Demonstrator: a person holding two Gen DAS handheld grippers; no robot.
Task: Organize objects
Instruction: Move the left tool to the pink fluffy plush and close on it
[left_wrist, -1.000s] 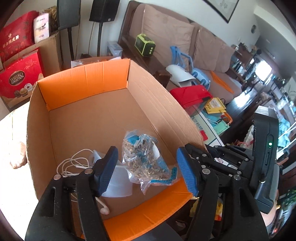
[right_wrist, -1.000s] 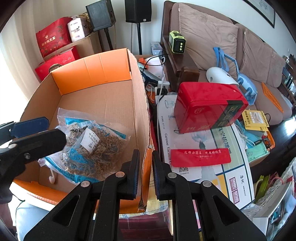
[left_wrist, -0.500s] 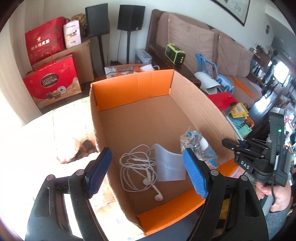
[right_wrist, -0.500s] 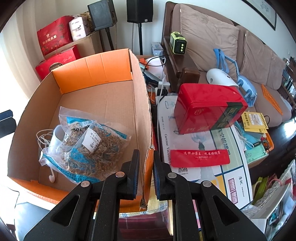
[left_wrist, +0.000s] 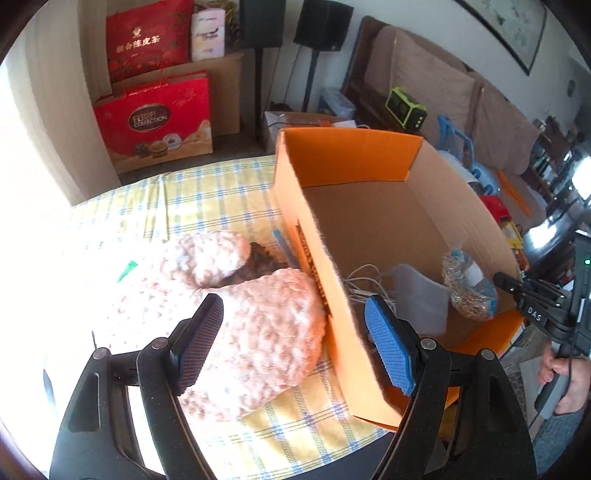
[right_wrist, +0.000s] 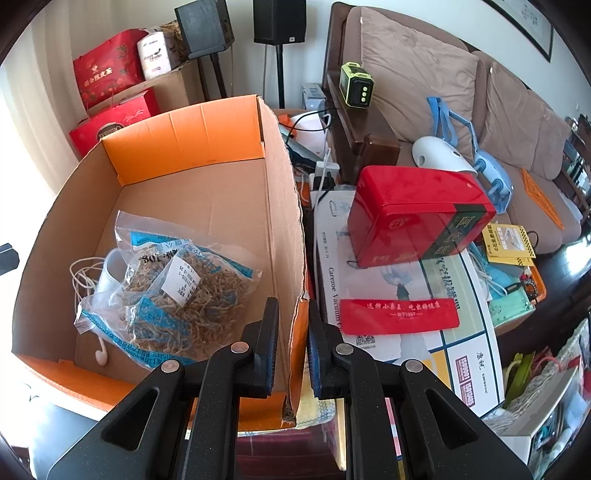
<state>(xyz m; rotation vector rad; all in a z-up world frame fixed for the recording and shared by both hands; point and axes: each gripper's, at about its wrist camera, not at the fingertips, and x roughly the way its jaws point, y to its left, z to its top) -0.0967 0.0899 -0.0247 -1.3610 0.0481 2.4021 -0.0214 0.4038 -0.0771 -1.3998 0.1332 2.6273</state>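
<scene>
Left gripper (left_wrist: 293, 345) wide apart; right gripper (right_wrist: 291, 349) clamped.

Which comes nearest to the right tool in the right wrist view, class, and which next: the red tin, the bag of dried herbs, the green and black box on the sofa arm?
From the right tool:
1. Bag of dried herbs, inside the cardboard box, left.
2. Red tin, outside the box, right.
3. Green and black box, far back on the sofa arm.

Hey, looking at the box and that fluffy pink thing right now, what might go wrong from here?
1. The open left gripper straddles both the fluffy pink item and the cardboard box wall; closing could catch the wall too.
2. The right gripper pinches only one thin wall, already torn near its corner; lifting or pulling might rip it.
</scene>
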